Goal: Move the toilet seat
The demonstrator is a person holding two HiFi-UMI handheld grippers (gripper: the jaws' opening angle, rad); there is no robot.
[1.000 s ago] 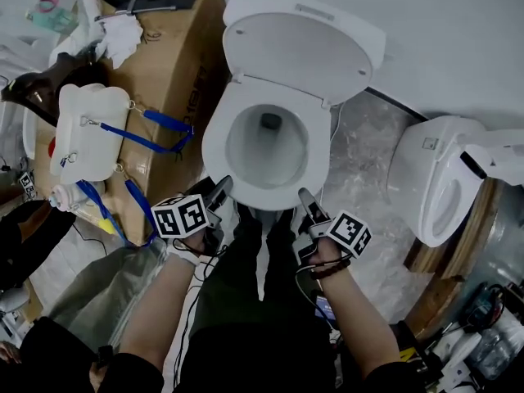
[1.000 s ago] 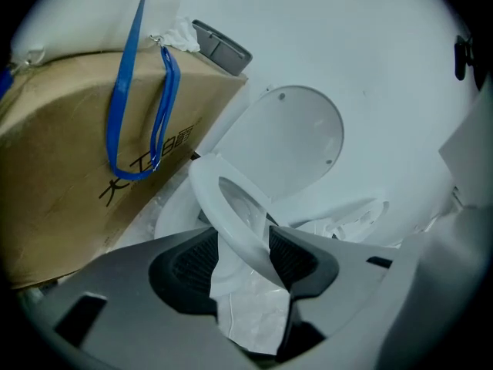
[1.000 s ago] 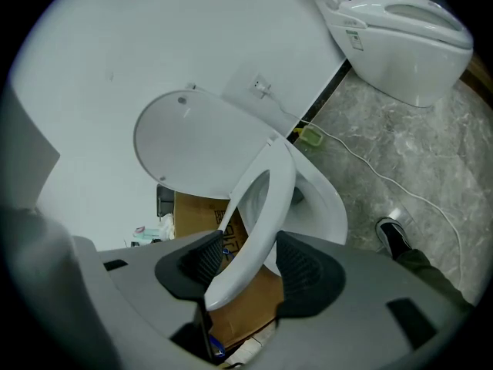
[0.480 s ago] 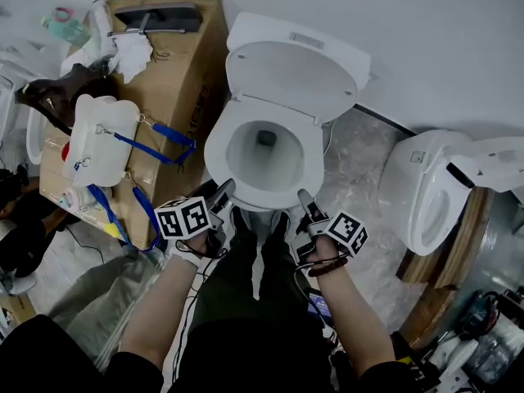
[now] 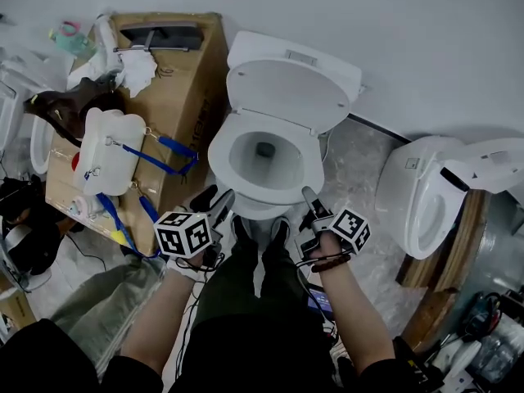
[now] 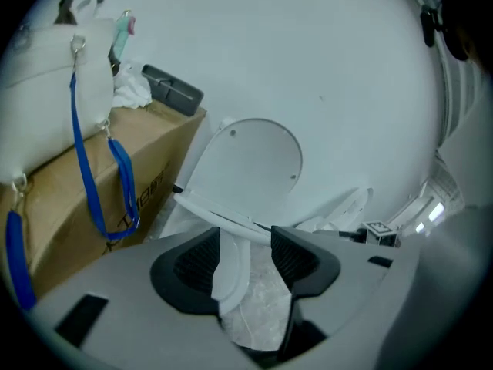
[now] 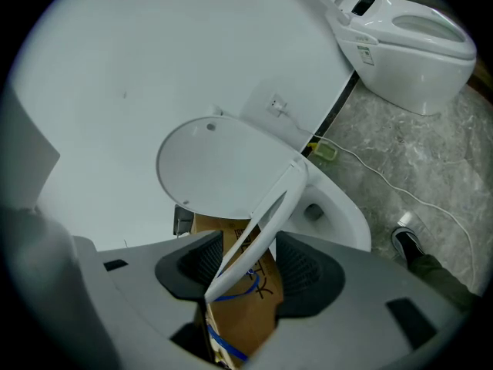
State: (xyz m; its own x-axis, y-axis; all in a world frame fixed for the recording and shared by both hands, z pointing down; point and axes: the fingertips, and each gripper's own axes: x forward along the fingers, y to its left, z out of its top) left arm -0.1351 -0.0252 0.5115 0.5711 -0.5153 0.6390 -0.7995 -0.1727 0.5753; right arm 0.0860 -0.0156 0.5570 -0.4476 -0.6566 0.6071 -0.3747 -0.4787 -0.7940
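At the near rim of the toilet bowl (image 5: 246, 170), the toilet seat (image 7: 258, 232) stood tilted part way up from its far end. Its near end was off the bowl and sat between both grippers, while the lid (image 5: 286, 97) leaned upright against the cistern (image 5: 270, 49) behind. The left gripper (image 5: 214, 200) was spread, its jaws having just been opening. The seat's rim lay against one pad and left a gap to the other, through which the marbled floor (image 5: 360, 162) showed. The right gripper (image 5: 311, 198) was likewise spread around the seat's edge, which ran slantwise through the gap and met only one pad at its lower end. By the look of it, the seat was being borne on the jaws rather than pinched, with one gripper on each side to keep it even as it swung toward the lid. In the head view the seat's tilt was hard to read, since white blended with white, and the hinge could not be made out clearly. A cardboard box (image 5: 176, 97) stood just left of the bowl.
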